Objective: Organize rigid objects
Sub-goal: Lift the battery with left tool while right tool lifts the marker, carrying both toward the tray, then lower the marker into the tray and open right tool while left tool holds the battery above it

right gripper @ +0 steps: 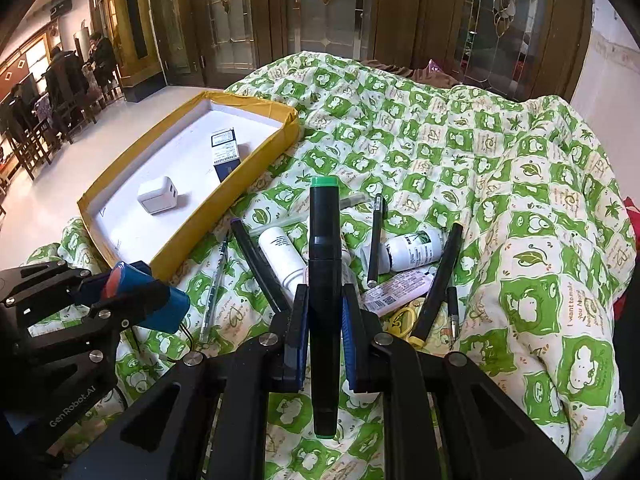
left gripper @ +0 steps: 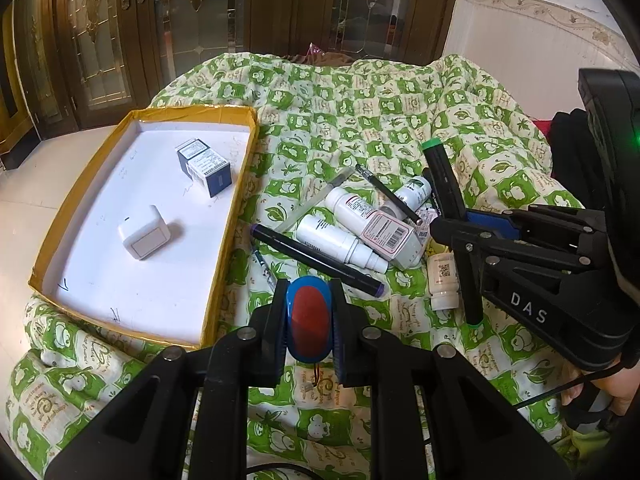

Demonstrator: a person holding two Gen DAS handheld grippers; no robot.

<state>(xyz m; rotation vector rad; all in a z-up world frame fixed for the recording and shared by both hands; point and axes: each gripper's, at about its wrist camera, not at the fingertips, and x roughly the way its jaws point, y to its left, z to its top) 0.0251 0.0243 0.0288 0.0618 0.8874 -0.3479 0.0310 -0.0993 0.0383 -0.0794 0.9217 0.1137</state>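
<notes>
My left hand-held gripper [left gripper: 310, 312] is clamped on a blue-and-red oval plastic gadget [left gripper: 310, 322], my right hand-held gripper [right gripper: 325, 312] on a black green-capped marker [right gripper: 325, 280], both lifted off the quilted bed [right gripper: 480, 160], presumably bound for the yellow-rimmed cardboard tray [left gripper: 236, 208].

The tray [left gripper: 224, 216] lay on the quilt [left gripper: 360, 120], holding a box [left gripper: 206, 168] behind a charger [left gripper: 144, 232]; right of the tray lay bottles [left gripper: 340, 236] and pens [left gripper: 316, 260] (heaped together).
</notes>
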